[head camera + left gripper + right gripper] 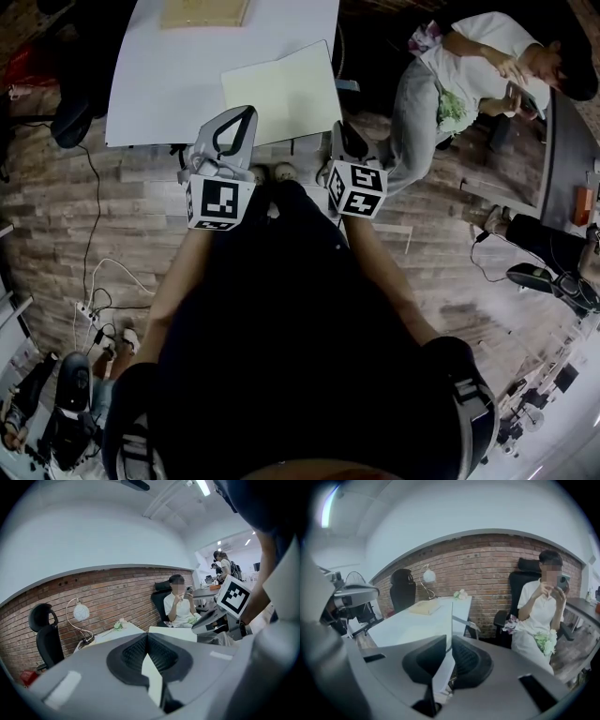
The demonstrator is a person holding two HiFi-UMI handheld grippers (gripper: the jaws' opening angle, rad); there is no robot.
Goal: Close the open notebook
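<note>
Two claws pinch notebook at near edge: left claw left corner, right claw right corner.

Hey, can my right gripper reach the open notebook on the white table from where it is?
Probably yes: the right gripper sits by the near right corner of the table, where the notebook lies open, and nothing shows between them.

Notebook on table, near-right corner

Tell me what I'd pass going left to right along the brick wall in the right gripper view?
A black chair → lamp → flowers → seated person.
</note>
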